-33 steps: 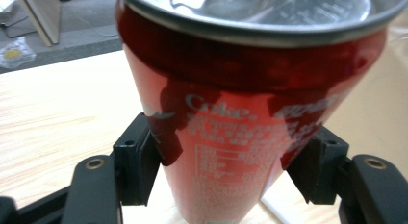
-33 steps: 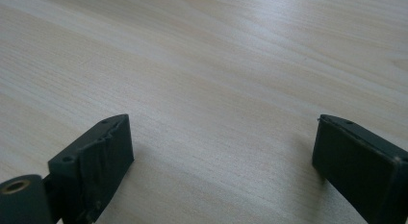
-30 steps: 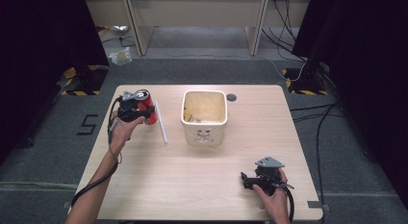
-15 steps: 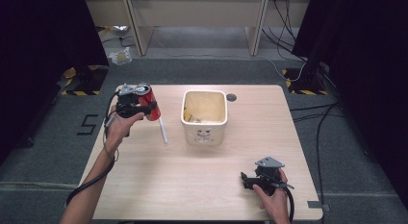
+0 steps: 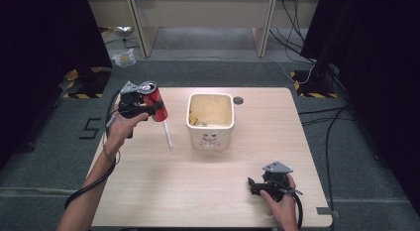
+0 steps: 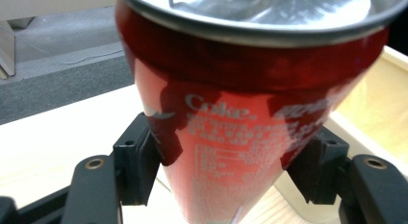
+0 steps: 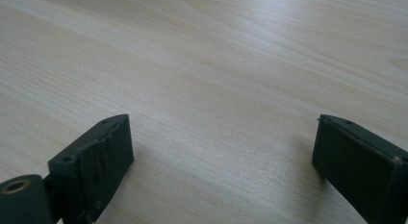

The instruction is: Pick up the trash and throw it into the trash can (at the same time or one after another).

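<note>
Left tool (image 5: 148, 106) clamped on glossy red aluminium can (image 5: 154, 100) beside counter (image 5: 198, 191) edge; right tool (image 5: 255, 186) agape, empty, over bare pale wood.

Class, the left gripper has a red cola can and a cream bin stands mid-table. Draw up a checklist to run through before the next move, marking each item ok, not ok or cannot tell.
1. Left gripper clamped on the red can, a pad on each side: ok.
2. Can clear of the table in the high view: ok.
3. Can already above the bin: not ok; it is to the bin's left.
4. Bin open at the top, with room inside: ok.
5. White straw lying between can and bin, out of the path: cannot tell.
6. Right gripper open, low over bare wood: ok.
</note>
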{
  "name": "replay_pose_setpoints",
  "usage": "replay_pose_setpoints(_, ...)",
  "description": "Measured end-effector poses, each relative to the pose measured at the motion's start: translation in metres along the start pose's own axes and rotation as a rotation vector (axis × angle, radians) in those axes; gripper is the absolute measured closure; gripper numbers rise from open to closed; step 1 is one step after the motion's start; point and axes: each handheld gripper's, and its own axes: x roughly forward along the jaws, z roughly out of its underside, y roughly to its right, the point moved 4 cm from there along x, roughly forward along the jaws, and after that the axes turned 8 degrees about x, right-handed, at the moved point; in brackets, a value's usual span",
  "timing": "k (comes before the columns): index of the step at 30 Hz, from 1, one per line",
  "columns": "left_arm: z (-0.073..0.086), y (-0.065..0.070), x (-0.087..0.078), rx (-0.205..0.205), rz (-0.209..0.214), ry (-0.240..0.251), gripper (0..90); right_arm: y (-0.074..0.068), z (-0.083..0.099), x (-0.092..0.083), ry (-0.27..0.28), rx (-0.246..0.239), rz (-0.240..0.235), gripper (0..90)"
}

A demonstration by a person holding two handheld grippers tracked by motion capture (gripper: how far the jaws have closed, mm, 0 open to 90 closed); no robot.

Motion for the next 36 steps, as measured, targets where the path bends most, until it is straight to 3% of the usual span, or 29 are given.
replay_pose_setpoints(10, -0.02, 0.01, -0.006, 0.028, 0.025, 0.013, 34.4, 0.0, 0.0, 0.0, 0.0, 0.0, 0.0, 7.3)
replay_pose_setpoints(16, -0.029, 0.016, -0.007, 0.023, 0.068, 0.021, 34.5, 0.0, 0.0, 0.0, 0.0, 0.0, 0.0, 7.3)
replay_pose_setpoints(36, -0.064, 0.05, -0.003, 0.084, 0.126, 0.061, 34.5, 0.0, 0.0, 0.0, 0.0, 0.003, -0.002, 7.3)
